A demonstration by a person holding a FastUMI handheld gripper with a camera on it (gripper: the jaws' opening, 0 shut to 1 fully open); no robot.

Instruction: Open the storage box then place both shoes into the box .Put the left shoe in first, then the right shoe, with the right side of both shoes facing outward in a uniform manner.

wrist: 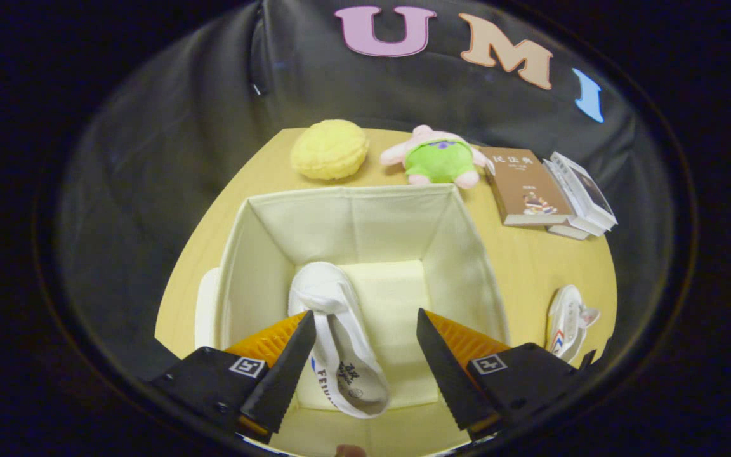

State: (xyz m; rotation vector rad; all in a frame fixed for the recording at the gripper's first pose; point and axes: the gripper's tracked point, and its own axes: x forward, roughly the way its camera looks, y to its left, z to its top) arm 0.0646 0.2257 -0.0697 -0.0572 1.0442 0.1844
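While jaws (365, 317) gape, white canvas shoe (340, 336) inside fabric box (353, 216)

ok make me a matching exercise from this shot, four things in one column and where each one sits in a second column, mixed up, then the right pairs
Things
1. white shoe
2. second shoe
3. green plush toy
4. brown book

Places
A. on the table, outside the box, off to the right of the fingers
B. beyond the box's far wall, beside the yellow plush
C. inside the open storage box, lying beside the left finger
D. on the table at the far right, next to a stack of other books

The gripper hangs open over the box.

Pairs: 1-C, 2-A, 3-B, 4-D
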